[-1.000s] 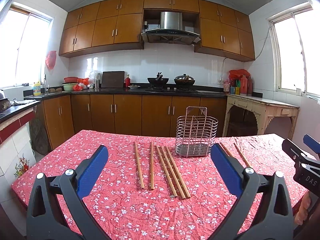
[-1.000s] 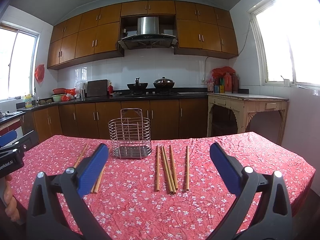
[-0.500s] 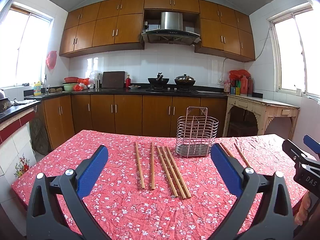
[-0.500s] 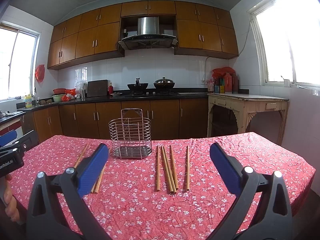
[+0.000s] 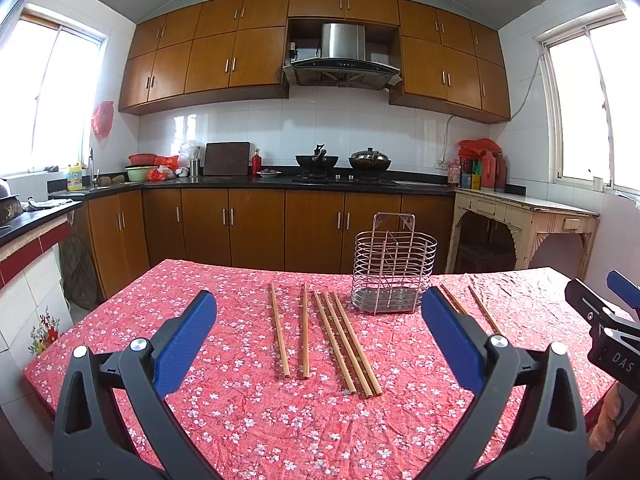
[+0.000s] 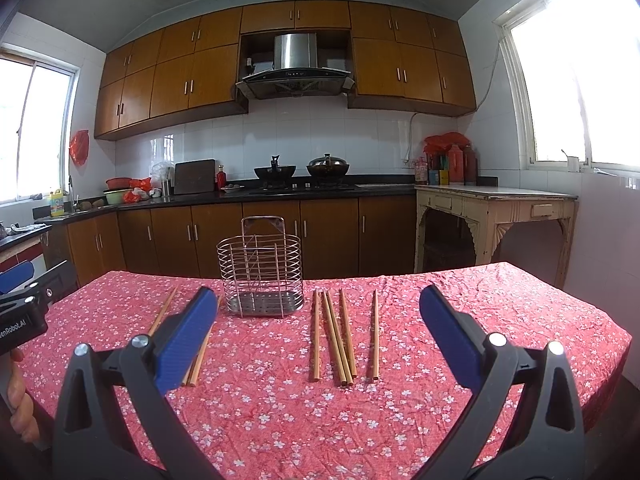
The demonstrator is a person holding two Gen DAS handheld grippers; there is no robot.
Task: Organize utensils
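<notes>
The table wore a red cloth printed with small white flowers (image 5: 248,420), wrinkled all over, and on it stood one wire utensil basket with a perforated metal base (image 5: 394,268), upright, towards the far edge, holding nothing that I could see; beside it lay the wooden chopsticks, all flat on the cloth and pointing roughly away from the grippers. To the basket's left there were five: two lone sticks (image 5: 291,330) lying apart from each other, then a tight group of three (image 5: 347,346) touching along their length, nearest the basket. To the basket's right I counted two more chopsticks (image 5: 484,310) in the left wrist view, partly hidden behind a blue pad; the right wrist view showed a different spread, five to one side (image 6: 340,336) and a few to the other (image 6: 164,310), some masked by the gripper, so I could not fix the total. The left gripper (image 5: 319,320) stood with its blue-padded fingers (image 5: 184,340) spread wide and nothing between them, poised over the near part of the table; the right gripper (image 6: 318,316) was likewise spread wide and empty, and a hand (image 6: 18,404) showed at that frame's left edge. The near stretch of cloth before both grippers lay bare; the cloth fell away at the left and right edges.
</notes>
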